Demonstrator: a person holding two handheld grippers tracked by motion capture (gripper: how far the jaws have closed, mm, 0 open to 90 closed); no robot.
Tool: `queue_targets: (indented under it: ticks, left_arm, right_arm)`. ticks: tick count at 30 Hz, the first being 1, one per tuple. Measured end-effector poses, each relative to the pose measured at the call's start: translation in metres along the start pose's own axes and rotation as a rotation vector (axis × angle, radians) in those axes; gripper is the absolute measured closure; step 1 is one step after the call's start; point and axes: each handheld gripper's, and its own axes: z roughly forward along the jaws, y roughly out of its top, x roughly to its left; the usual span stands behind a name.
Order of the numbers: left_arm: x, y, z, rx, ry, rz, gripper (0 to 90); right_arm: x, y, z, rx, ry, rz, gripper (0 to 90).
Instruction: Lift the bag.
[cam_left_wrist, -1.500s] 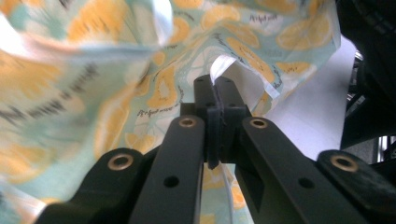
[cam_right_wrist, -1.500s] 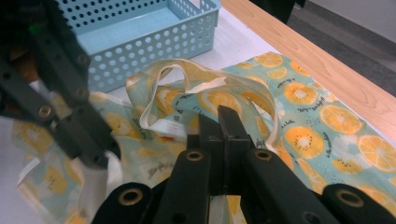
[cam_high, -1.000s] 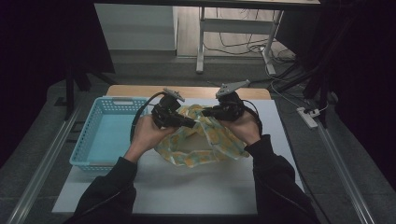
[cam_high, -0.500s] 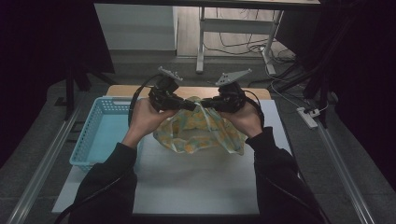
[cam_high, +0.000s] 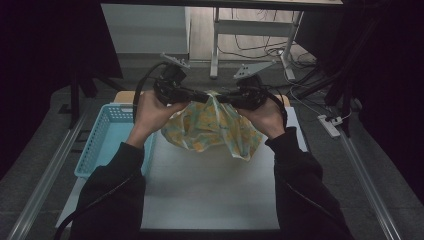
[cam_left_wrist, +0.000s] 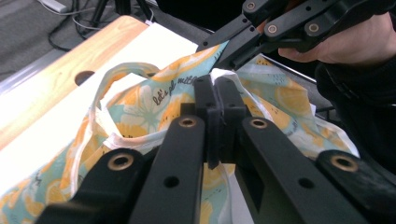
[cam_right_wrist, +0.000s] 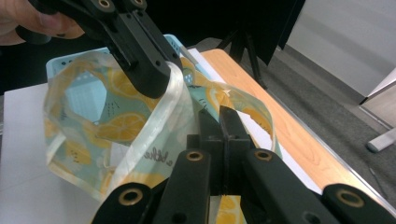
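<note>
My left gripper (cam_left_wrist: 215, 88) has its jaws pressed together on the upper edge of the lemon-print bag (cam_high: 212, 127); in the left gripper view a fold of white-lined fabric sticks out just past the tips. My right gripper (cam_right_wrist: 220, 112) is likewise clamped on the bag's top edge, jaws closed flat on the cloth. In the high view the left gripper (cam_high: 200, 96) and the right gripper (cam_high: 224, 97) point toward each other, tips close together, with a peak of fabric between them.

The bag hangs from this double pinch, raised above the white mat (cam_high: 210, 195). Its long axis runs roughly top to bottom: gathered narrow at the top where I hold it, spreading wider downward, the lowest corner reaching toward my right sleeve (cam_high: 295, 165). I cannot tell whether that corner touches the mat. The mouth is at the top: the right gripper view shows the rim looped open, and one strap-like handle (cam_left_wrist: 109, 93) arches out to the side in the left gripper view. Printed text on the fabric is partly readable there.

Left of the bag sits the light blue basket (cam_high: 102, 145), on the table (cam_high: 125, 96), whose wooden far edge shows beyond the mat.
</note>
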Motion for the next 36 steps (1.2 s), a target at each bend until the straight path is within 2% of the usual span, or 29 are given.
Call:
queue_targets:
  ticks: [11, 15, 19, 22, 28, 31, 36]
  left_arm:
    - [-0.008, 0.025, -0.013, -0.052, 0.025, 0.02, 90.0]
    - [-0.009, 0.03, -0.015, -0.051, 0.028, 0.029, 90.0]
    - [-0.009, 0.033, -0.016, -0.07, 0.027, 0.022, 90.0]
    - [-0.009, 0.031, -0.009, -0.054, 0.037, 0.024, 90.0]
    - [-0.002, 0.027, 0.007, -0.017, 0.078, 0.014, 89.7]
    - [0.001, 0.025, 0.014, -0.003, 0.103, 0.028, 89.5]
    - [0.012, 0.022, 0.026, -0.003, 0.113, 0.001, 89.0]
  right_arm:
    - [-0.005, 0.017, -0.015, -0.034, -0.027, -0.002, 90.0]
    - [-0.005, 0.02, -0.019, -0.039, -0.038, -0.009, 90.0]
    - [-0.006, 0.023, -0.023, -0.041, -0.054, -0.01, 90.0]
    - [-0.006, 0.021, -0.023, -0.047, -0.053, -0.005, 90.0]
    - [-0.01, 0.009, -0.01, -0.025, -0.057, 0.013, 90.0]
    - [-0.014, 0.004, -0.004, -0.009, -0.062, 0.024, 90.0]
    - [-0.019, -0.003, 0.005, 0.016, -0.072, 0.042, 89.8]
